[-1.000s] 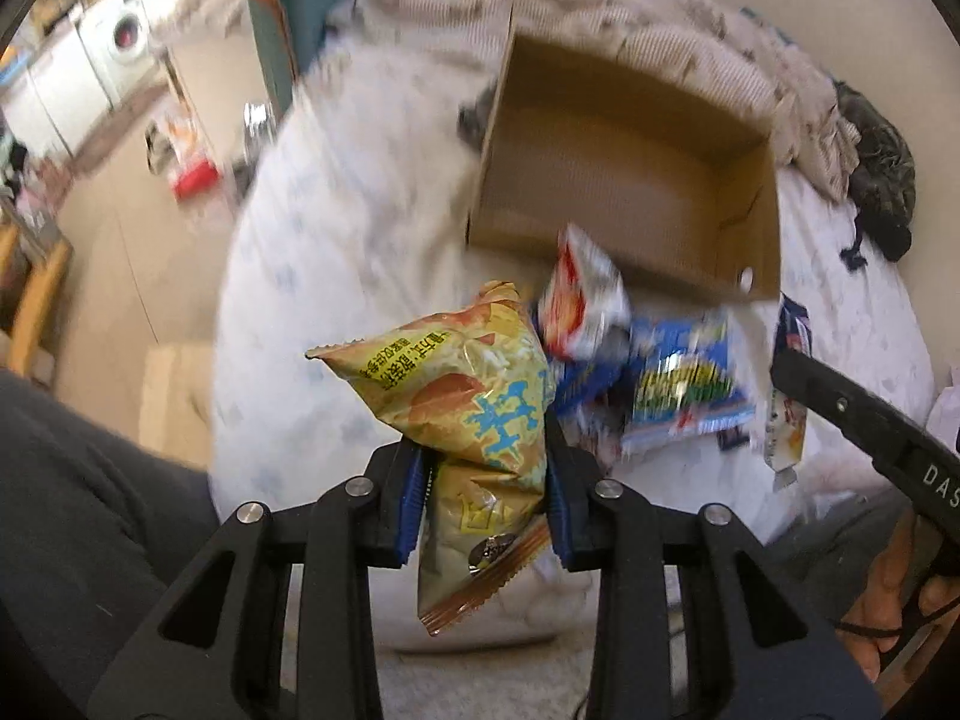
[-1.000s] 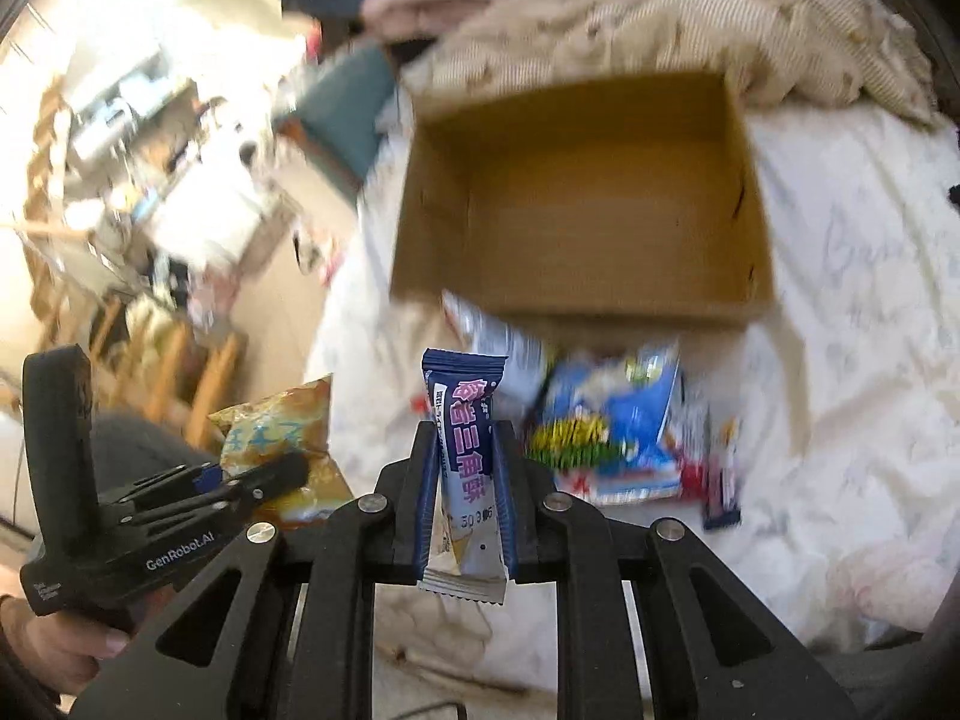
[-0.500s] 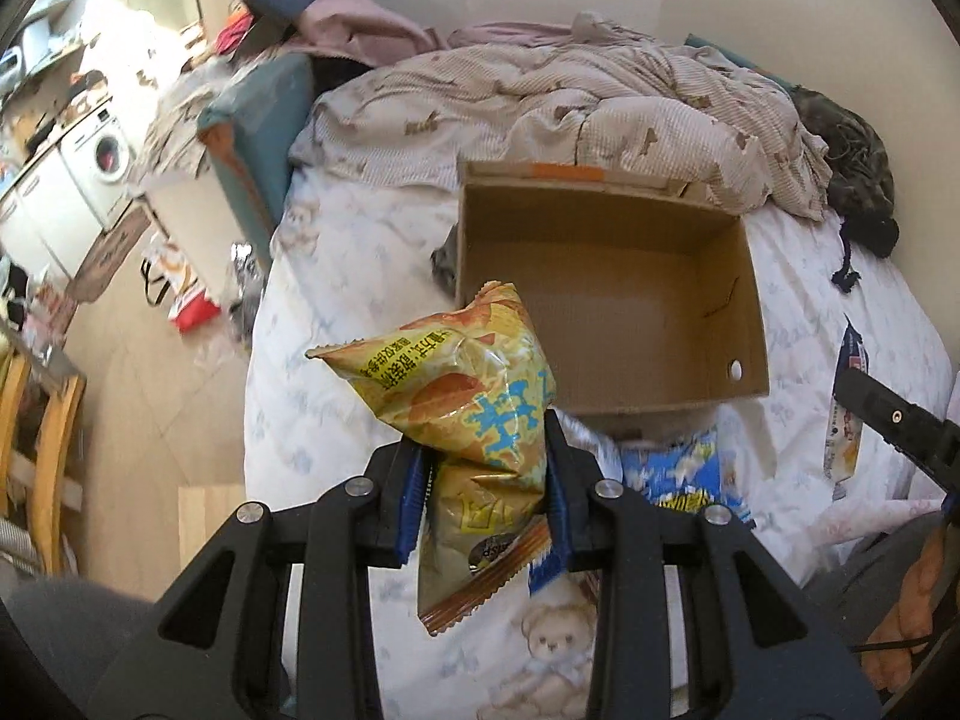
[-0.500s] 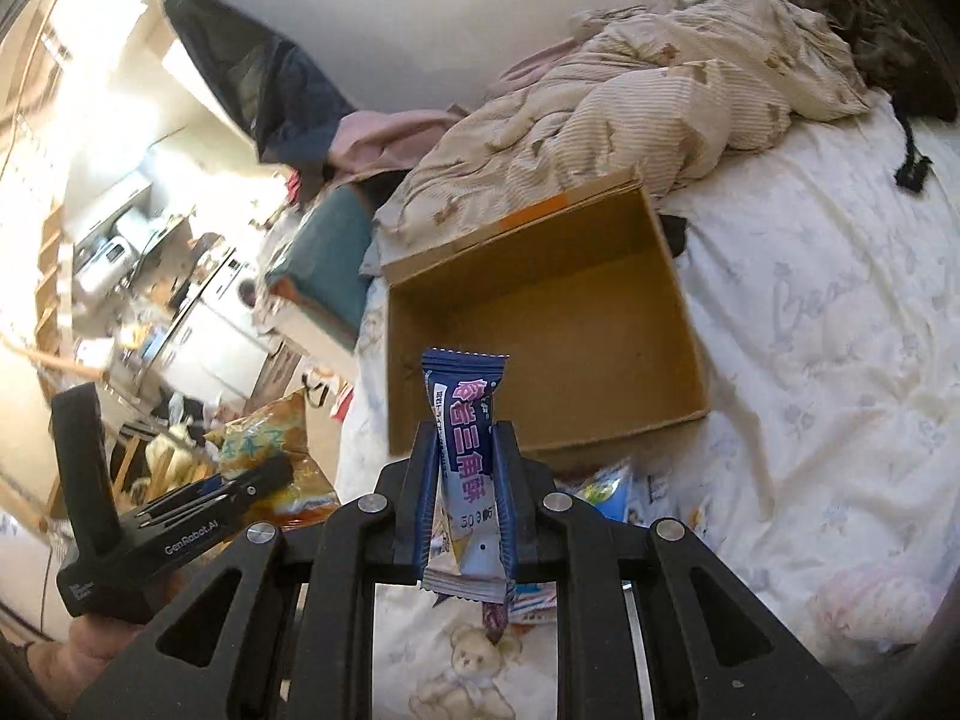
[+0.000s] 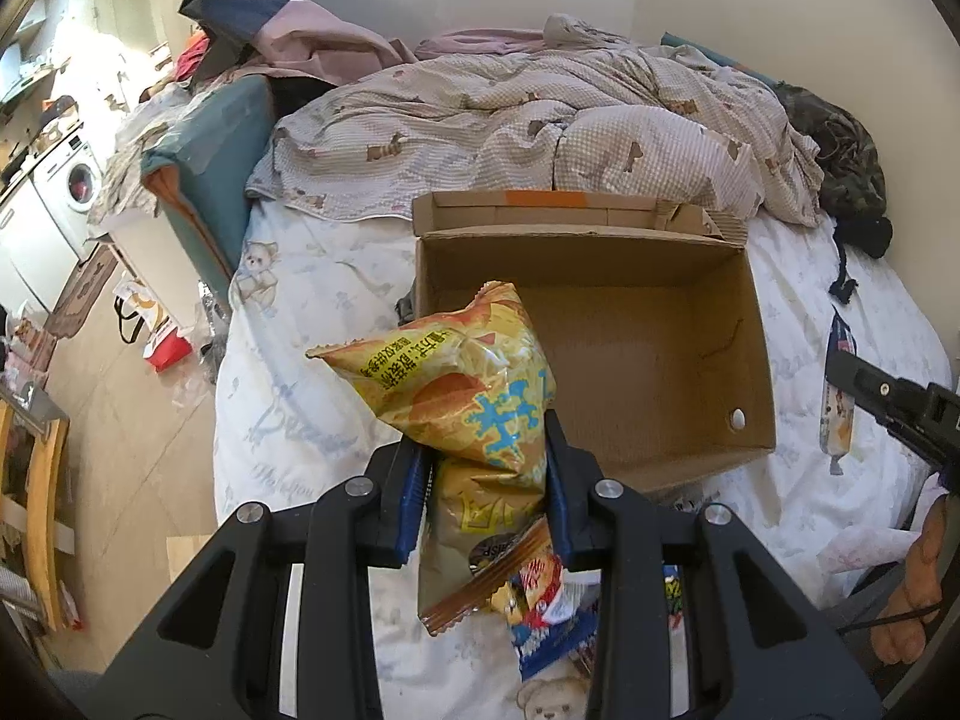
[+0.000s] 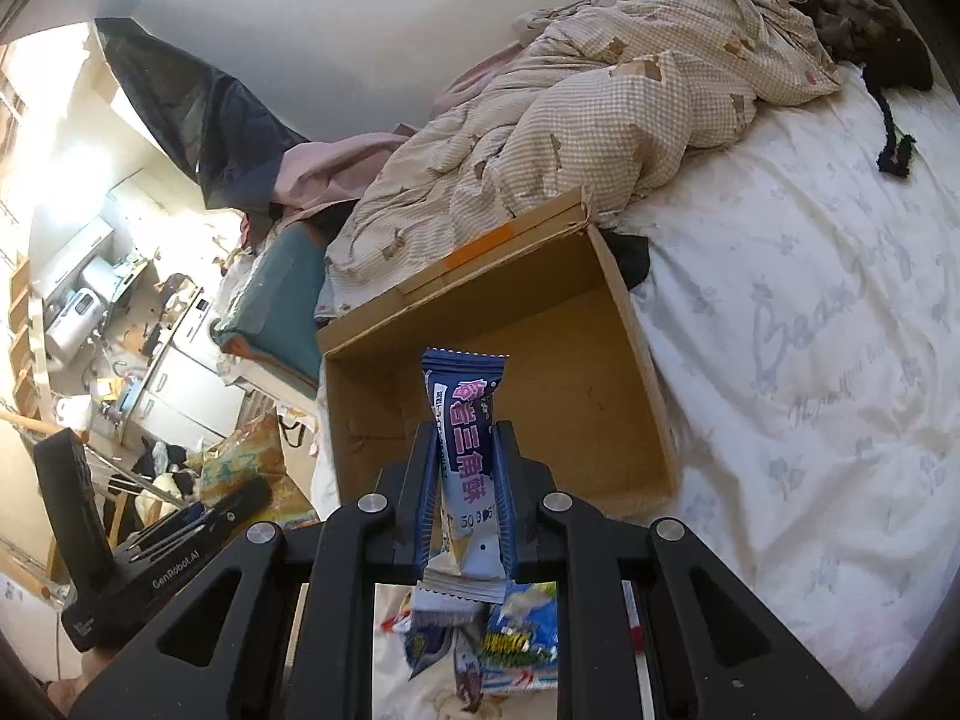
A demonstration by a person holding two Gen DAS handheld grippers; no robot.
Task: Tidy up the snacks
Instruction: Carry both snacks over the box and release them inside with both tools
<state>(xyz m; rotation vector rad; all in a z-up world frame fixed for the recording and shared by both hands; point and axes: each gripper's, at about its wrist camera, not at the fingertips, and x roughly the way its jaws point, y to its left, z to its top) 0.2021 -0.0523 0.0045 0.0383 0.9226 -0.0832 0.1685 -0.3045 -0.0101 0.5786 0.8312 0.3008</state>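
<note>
My left gripper (image 5: 487, 468) is shut on a yellow chip bag (image 5: 462, 396), held above the bed in front of the near left corner of an open, empty cardboard box (image 5: 636, 360). My right gripper (image 6: 465, 480) is shut on a dark blue snack bar (image 6: 467, 438), held upright before the same box (image 6: 540, 408). The left gripper with its yellow bag also shows in the right wrist view (image 6: 198, 522). The right gripper's finger and bar show at the right edge of the left wrist view (image 5: 840, 402). Several loose snack packets (image 6: 510, 642) lie on the bed below both grippers.
The box rests on a white printed sheet (image 6: 810, 360). A crumpled checked duvet (image 5: 540, 120) lies behind it, dark clothing (image 5: 852, 168) at the far right. A teal cushion (image 5: 204, 156) and floor clutter (image 5: 150, 336) are left of the bed.
Both grippers have risen and tilted up with their snacks. The box now sits lower and farther in view, and the loose snack pile has dropped beneath the fingers.
</note>
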